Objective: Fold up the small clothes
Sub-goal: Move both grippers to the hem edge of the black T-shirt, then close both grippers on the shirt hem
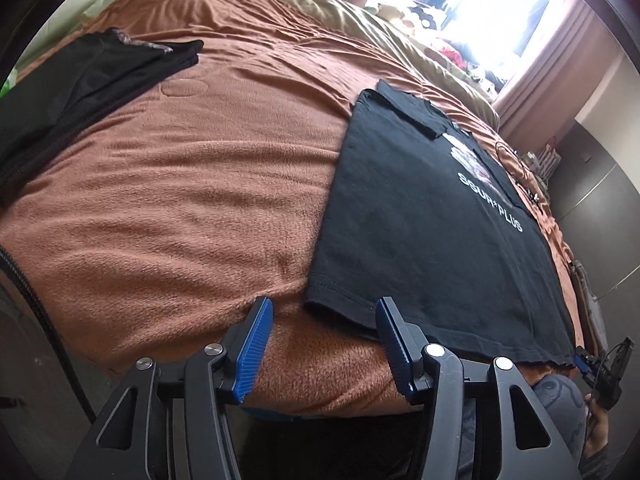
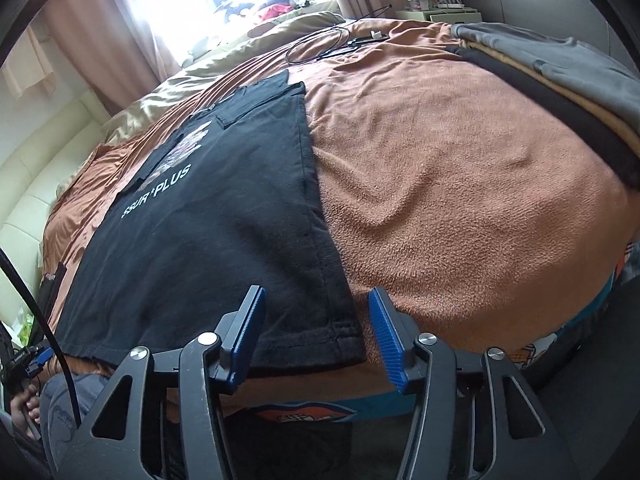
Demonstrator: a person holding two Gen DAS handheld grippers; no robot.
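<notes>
A black T-shirt (image 1: 432, 232) with white lettering lies flat on the brown blanket, its sides folded in and its hem toward me; it also shows in the right wrist view (image 2: 216, 248). My left gripper (image 1: 324, 312) is open at the shirt's near left hem corner, which lies between the blue pads. My right gripper (image 2: 316, 300) is open at the near right hem corner, with the corner between its pads. The right gripper also shows small at the lower right of the left wrist view (image 1: 600, 364).
The brown blanket (image 1: 168, 184) covers the bed. A folded black garment (image 1: 92, 76) lies at the far left. A stack of grey, tan and black clothes (image 2: 568, 80) lies at the far right. A cable loop (image 2: 320, 46) and a beige duvet (image 2: 192, 92) lie beyond the shirt.
</notes>
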